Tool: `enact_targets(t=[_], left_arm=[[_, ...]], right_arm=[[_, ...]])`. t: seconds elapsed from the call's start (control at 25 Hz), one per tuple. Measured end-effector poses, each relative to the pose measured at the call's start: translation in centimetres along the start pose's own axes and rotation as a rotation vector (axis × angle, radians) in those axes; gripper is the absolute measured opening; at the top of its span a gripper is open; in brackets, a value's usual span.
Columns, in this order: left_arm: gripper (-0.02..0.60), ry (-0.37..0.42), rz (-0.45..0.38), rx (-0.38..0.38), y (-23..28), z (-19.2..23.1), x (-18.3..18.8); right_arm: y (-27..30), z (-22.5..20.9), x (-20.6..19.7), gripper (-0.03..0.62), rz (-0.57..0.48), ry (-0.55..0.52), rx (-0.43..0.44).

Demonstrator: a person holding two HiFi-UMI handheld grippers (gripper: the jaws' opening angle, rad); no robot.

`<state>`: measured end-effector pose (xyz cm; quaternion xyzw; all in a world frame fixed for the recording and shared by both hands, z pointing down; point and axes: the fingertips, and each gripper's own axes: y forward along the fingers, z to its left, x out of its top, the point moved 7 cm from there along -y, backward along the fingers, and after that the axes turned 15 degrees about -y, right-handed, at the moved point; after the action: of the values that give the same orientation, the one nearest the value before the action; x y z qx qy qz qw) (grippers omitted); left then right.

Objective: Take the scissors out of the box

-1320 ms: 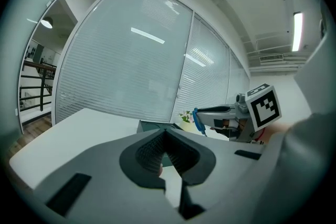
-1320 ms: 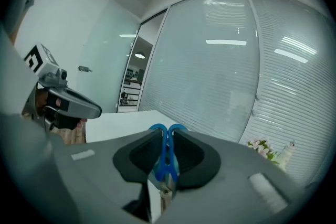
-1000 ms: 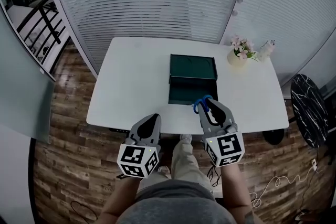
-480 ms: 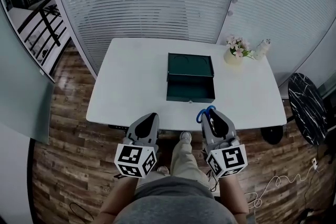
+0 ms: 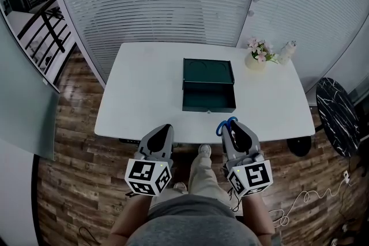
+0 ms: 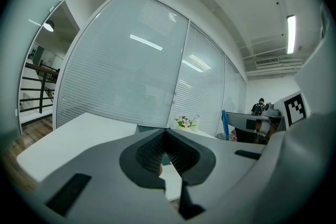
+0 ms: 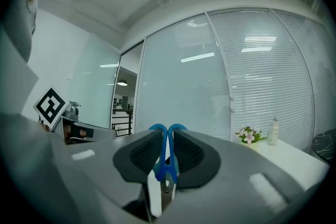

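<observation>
**Mia:** What is the left claw (image 5: 165,127) (image 6: 167,131) doing?

**Ben:** Nothing. Its two sides are pinched together at the tips and there is nothing in it. It hangs by the near edge of the desk (image 5: 144,89).

**Mia:** And the box (image 5: 209,105)?

**Ben:** It sits open in the middle of the desk. It looks empty to me, but it is dark inside.

**Mia:** So where are the scissors (image 5: 224,123) (image 7: 161,165)?

**Ben:** Out of the box. The right claw (image 5: 235,124) (image 7: 168,132) is squeezing them by the blue handles. It holds them up in the air, near the front edge of the desk and a bit right of the box.

**Mia:** Are they hard to hold?

**Ben:** I don't think so. They look small and light. They are stiff, so they won't bend. But the handles are smooth, so they could slip or swing if the squeeze is weak.

**Mia:** Where is the best spot to grab?

**Ben:** On the handles, like now. The loops poke out past the tips, and the pads have bumps that help. The blades are thin and slippery.
</observation>
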<state>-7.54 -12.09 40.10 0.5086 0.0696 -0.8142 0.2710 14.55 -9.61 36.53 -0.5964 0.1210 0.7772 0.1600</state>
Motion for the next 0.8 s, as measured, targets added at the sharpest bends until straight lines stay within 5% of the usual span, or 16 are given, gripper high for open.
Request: enact_targets(t=[0.8], left_arm=[[0.005,-0.029,0.017,0.009,0.8,1.0,0.1]], right_arm=[[1.0,-0.3,0.1,0.078,0.000,-0.014,0.010]])
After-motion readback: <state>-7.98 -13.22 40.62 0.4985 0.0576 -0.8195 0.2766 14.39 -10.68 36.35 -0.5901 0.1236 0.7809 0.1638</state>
